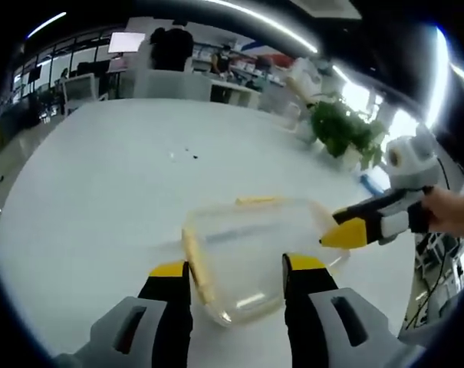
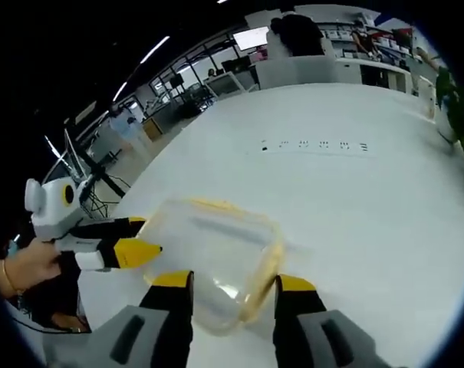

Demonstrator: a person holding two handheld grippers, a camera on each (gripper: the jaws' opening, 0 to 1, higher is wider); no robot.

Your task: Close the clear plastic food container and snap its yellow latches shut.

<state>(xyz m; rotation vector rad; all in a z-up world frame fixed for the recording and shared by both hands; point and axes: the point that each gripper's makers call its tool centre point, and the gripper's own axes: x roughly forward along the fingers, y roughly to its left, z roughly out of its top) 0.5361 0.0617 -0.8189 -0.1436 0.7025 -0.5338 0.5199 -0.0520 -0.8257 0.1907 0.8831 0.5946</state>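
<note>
left tongs [image 1: 236,270]: open wide, astride container [image 1: 255,257] | right tongs [image 2: 230,282]: open, astride container's opposite end | table [image 1: 101,199]: white

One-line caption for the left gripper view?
Open left gripper straddles the clear container on the white table; the right gripper touches its far side.

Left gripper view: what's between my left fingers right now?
The clear plastic food container lies between the left gripper's spread fingers, one yellow latch by the left finger; the left gripper view shows it.
</note>
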